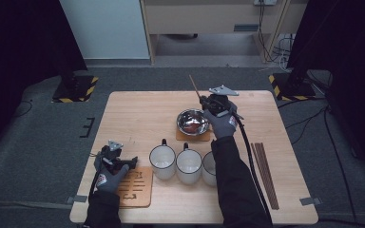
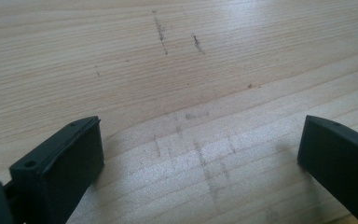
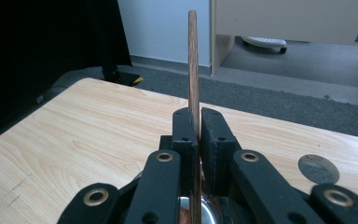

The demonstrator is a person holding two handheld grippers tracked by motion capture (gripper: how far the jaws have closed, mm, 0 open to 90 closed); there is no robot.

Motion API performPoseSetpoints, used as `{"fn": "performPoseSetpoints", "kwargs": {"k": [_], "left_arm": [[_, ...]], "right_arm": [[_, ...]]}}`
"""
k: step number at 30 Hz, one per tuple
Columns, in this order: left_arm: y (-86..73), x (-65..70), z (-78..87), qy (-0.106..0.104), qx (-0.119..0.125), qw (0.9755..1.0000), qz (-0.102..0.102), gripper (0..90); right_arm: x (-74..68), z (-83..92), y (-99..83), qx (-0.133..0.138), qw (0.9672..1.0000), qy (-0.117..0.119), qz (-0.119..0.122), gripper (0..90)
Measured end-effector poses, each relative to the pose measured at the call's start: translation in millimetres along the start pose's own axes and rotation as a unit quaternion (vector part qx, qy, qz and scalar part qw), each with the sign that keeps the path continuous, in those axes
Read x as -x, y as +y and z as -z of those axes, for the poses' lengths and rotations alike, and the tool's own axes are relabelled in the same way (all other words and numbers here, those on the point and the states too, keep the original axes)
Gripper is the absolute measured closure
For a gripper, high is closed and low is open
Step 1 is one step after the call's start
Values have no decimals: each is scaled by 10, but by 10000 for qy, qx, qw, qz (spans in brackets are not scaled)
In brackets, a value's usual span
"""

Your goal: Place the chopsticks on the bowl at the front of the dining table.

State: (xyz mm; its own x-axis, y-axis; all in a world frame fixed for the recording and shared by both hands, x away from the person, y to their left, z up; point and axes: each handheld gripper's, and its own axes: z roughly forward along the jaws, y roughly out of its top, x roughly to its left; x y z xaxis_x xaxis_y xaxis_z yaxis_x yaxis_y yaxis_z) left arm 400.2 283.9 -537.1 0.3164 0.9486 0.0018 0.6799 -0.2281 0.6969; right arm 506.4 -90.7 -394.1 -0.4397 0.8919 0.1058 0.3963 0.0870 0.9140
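My right gripper (image 1: 204, 101) has its jaws pinching one chopstick (image 3: 193, 65) upright over the steel bowl (image 1: 192, 121) on the counter (image 1: 138, 114). With so thin a grip, it may pivot or slip. My left gripper (image 2: 200, 154) rests with jaws spread, empty.

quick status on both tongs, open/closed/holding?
Left tongs: open, nothing between them, over bare table.
Right tongs: closed on a chopstick, above the metal bowl.
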Motion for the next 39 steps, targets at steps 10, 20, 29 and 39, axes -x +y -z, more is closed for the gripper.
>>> {"fn": "performPoseSetpoints", "kwargs": {"k": [10,20,29,39], "left_arm": [[0,0,0,0,0,10000,0,0],[0,0,0,0,1,10000,1,0],[0,0,0,0,0,10000,0,0],[0,0,0,0,0,10000,0,0]], "right_arm": [[-49,-186,-48,-18,10000,-52,-38,847],[-28,-316,-122,-125,9998,-147,-82,847],[-40,-451,-216,-239,9995,-153,-123,847],[-23,-556,-342,-362,9990,-171,-212,847]]}}
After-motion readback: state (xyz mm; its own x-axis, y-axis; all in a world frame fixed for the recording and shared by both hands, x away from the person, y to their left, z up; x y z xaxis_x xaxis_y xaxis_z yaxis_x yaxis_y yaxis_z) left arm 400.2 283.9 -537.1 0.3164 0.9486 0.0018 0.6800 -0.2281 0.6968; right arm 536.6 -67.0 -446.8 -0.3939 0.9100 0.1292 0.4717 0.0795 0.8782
